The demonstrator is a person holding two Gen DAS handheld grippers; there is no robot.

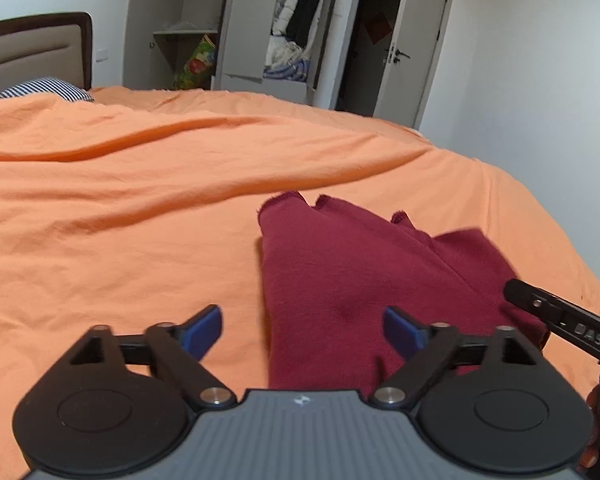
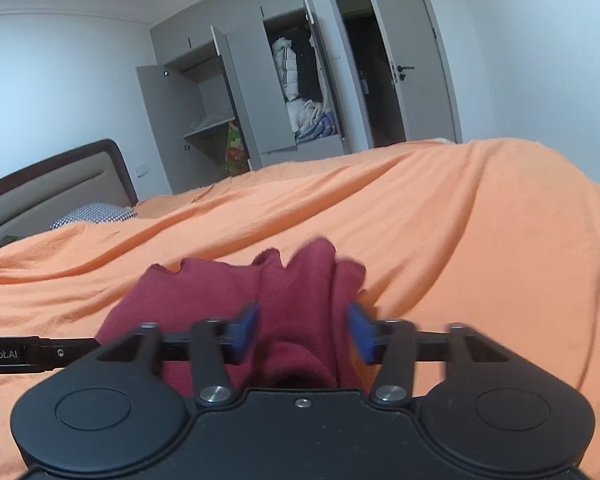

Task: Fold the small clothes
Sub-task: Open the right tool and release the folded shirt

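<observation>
A dark red garment lies bunched and partly folded on the orange bedspread. My left gripper is open wide just above the garment's near left edge, with its blue pads touching nothing. In the right wrist view the garment runs between the blurred blue pads of my right gripper. That gripper is partly open, with a thick fold of cloth in the gap. One right gripper finger shows in the left wrist view at the garment's right edge.
The orange bed fills both views, with long wrinkles across it. A headboard and a striped pillow are at the far left. Behind the bed stand an open wardrobe with clothes in it and an open door.
</observation>
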